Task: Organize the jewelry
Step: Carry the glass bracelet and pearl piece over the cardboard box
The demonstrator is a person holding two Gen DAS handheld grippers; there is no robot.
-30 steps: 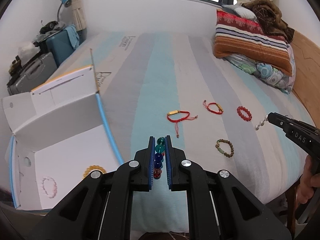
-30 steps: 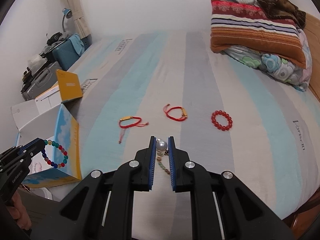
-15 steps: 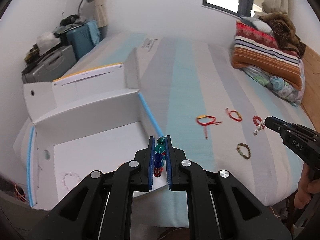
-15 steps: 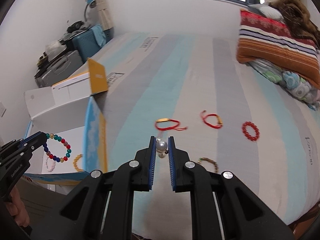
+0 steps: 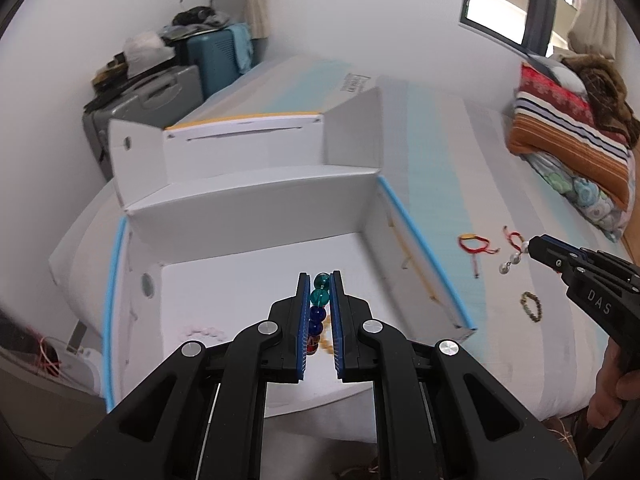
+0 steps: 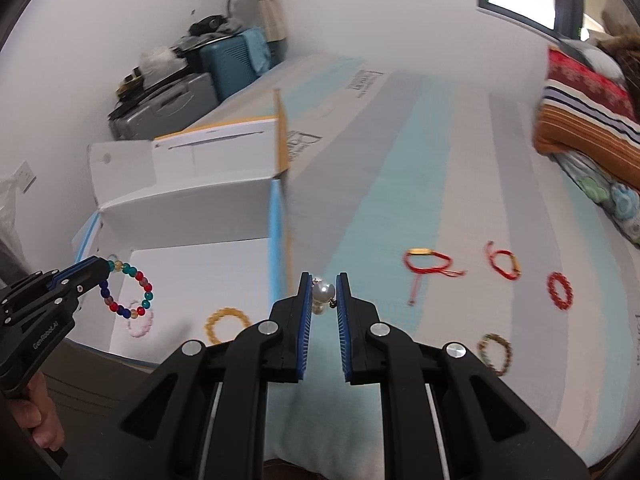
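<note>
Left tool (image 5: 320, 280) is clenching a multicolored bead bracelet (image 5: 319, 300) above the open white box (image 5: 248, 216) on the bed (image 5: 432, 168).

Right tool (image 6: 323, 280) is gripping a pearl piece (image 6: 323, 292) over the bed, just beside the box's blue edge, while red bracelets (image 6: 432, 266) are lying farther right.

The white box (image 5: 256, 208) is open from above; my way down meets only its upright flaps (image 5: 352, 132) and walls.
</note>
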